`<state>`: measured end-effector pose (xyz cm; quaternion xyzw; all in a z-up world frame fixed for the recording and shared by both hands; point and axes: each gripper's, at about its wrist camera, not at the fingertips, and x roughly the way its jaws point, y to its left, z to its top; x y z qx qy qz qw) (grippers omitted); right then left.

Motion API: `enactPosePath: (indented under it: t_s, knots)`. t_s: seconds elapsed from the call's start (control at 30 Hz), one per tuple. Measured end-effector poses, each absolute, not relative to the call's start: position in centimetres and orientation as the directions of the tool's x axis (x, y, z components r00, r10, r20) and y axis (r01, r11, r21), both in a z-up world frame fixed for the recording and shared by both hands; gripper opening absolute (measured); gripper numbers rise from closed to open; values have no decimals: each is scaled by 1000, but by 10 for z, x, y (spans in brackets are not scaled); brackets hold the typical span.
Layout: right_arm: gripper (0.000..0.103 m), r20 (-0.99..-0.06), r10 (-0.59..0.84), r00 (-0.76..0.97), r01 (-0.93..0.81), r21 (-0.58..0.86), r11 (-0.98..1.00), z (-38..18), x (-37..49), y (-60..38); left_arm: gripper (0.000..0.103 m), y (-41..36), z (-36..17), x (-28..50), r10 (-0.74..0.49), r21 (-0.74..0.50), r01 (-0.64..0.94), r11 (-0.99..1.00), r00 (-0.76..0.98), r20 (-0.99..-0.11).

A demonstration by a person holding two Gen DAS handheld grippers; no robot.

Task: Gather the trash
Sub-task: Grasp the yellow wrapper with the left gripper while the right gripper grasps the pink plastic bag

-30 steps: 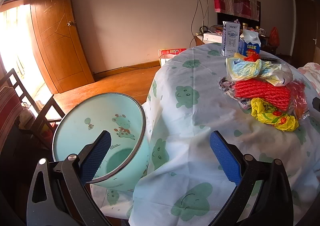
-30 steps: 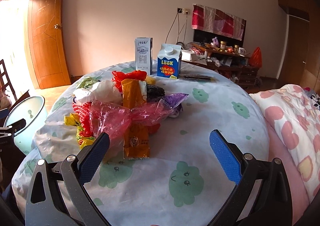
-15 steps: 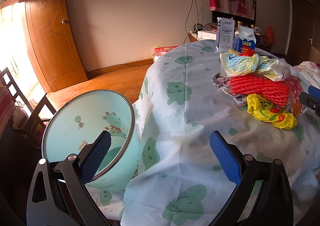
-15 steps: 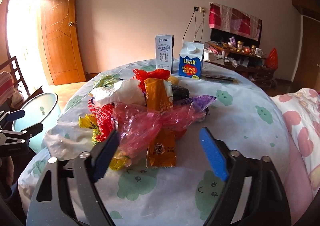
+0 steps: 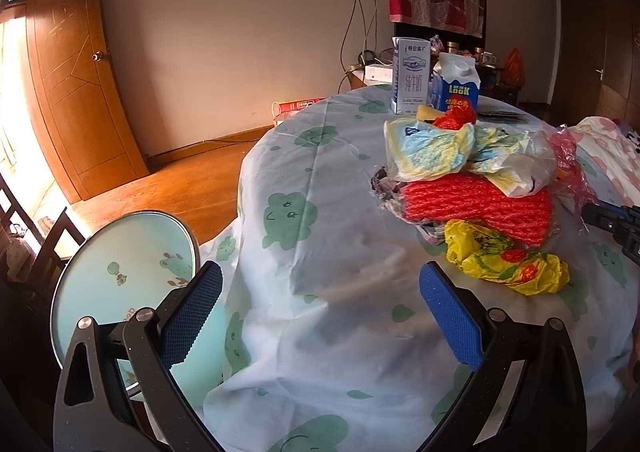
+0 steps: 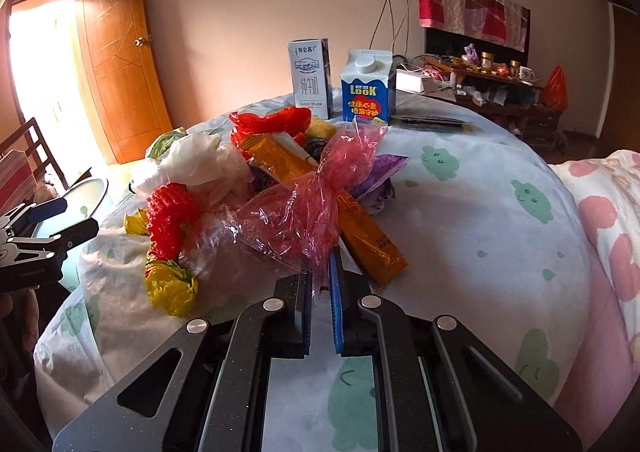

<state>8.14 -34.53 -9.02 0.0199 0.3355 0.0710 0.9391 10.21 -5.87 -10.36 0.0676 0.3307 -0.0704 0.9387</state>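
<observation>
Right wrist view: right gripper (image 6: 321,284) pinching pink plastic bag (image 6: 304,208) at 12 o'clock; left gripper (image 5: 320,316) gaping wide, gripping nothing, teal bin (image 5: 120,276) sitting at 9 o'clock.

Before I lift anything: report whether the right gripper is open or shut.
Shut. The right gripper has its blue fingers nearly together, pinching the edge of the pink plastic bag.

Left claw (image 5: 318,316) spread wide, right claw (image 6: 321,292) nearly closed

Each tool (image 5: 318,314) (image 6: 321,304) has black speckled arms, silver rivets and ribbed blue pads (image 5: 450,318).
</observation>
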Motion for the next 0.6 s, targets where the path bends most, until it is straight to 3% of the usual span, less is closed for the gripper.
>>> enactPosePath:
  t_s: [0.2,0.3,0.4,0.47,0.6]
  knots:
    - [9,-621,109,776,-80,75,994,-89,72,-366,95,-89,-101,102,-147,85,252,964,771,-620]
    - [9,-616,99,782,-65,77,995,-91,69,-375,84,-103,-104,104,-188,75,300,951,755,-628]
    - [9,-610,94,787,-68,66,995,-94,68,-374,60,-117,-112,108,-226,66,351,934,724,-652]
    - [9,-604,95,791,-77,55,995,-94,67,-370,15,-122,-118,111,-262,42,390,920,692,-673]
    - [9,-586,94,805,-90,35,995,-92,63,-367,11,-119,-116,107,-287,20,402,915,685,-670]
